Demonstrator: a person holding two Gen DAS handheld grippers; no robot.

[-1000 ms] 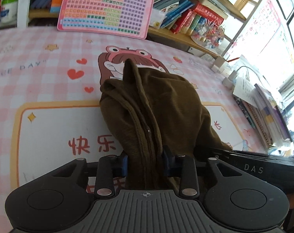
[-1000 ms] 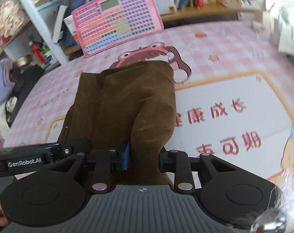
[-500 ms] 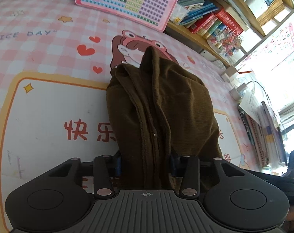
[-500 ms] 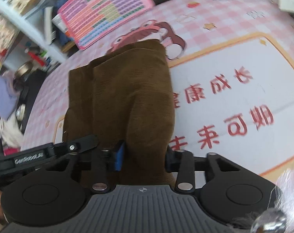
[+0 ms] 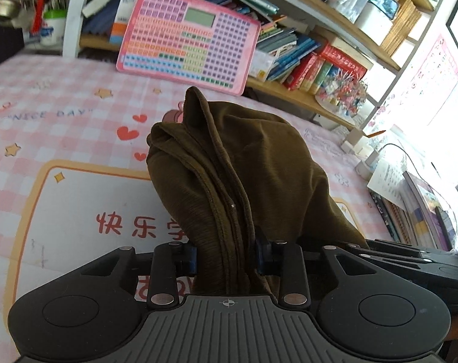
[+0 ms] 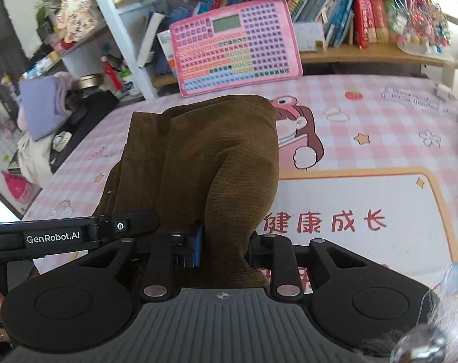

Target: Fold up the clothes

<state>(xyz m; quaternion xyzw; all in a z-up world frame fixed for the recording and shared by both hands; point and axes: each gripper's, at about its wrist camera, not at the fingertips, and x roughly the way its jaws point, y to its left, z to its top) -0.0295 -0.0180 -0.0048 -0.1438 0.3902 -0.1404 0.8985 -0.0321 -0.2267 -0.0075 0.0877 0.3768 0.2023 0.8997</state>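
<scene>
A brown ribbed garment lies bunched on the pink checked mat, stretching away from both grippers. My left gripper is shut on a thick bundle of its near edge. My right gripper is shut on the garment at its other near corner. The two grippers are close side by side: the right one shows at the lower right of the left wrist view, the left one at the left of the right wrist view. The fingertips are buried in cloth.
A pink keypad toy board leans against the bookshelf at the back; it also shows in the right wrist view. Books and papers lie along the right edge. A purple cloth pile sits beyond the mat's left edge.
Both grippers keep their hold on the garment. Both views have tilted upward since half a second ago, showing more of the shelf; the garment's far end looks more raised and bunched.
</scene>
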